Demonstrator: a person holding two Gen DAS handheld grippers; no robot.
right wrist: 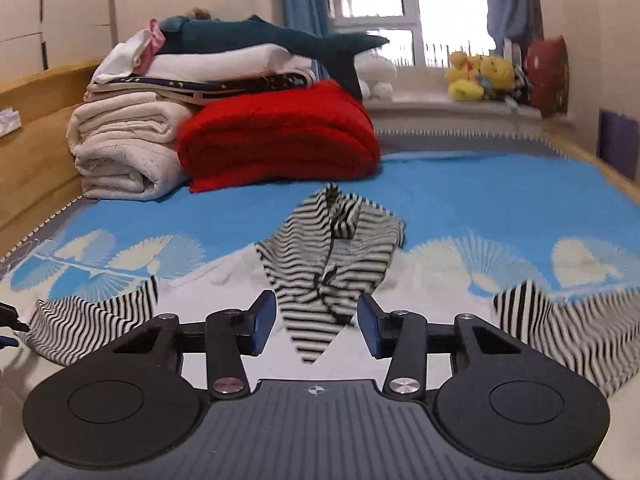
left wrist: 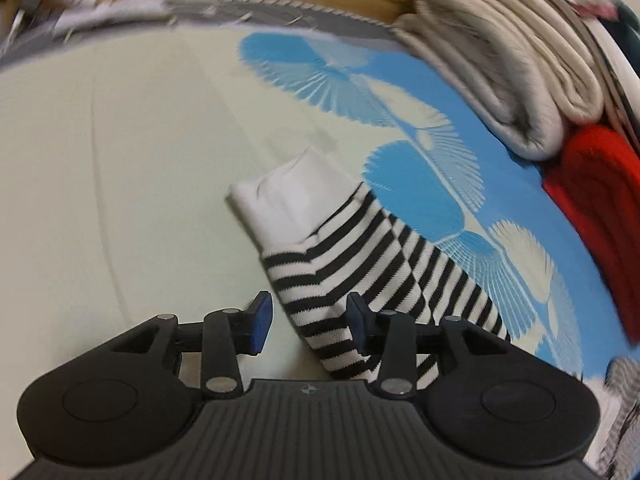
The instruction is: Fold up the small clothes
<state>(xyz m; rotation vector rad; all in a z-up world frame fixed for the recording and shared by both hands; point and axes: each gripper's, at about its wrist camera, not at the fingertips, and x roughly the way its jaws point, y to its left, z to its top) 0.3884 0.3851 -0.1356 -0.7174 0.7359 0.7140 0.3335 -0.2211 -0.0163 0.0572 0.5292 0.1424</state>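
I see one black-and-white striped garment (right wrist: 328,256) spread on the bed (right wrist: 480,200), its two sleeves (right wrist: 92,320) trailing out to either side in the right view. At the bed's head sit two folded blankets, one cream (right wrist: 120,152) and one red (right wrist: 280,140), with more bedding and a plush shark (right wrist: 260,36) stacked above.

My left claw (left wrist: 308,322) is part open; a striped sleeve with a white cuff (left wrist: 296,196) lies between its fingers, but neither pad presses on it.

My right claw (right wrist: 316,324) is also part open and holds nothing. The garment's bunched body lies just ahead, one striped point reaching between the fingers without being gripped.
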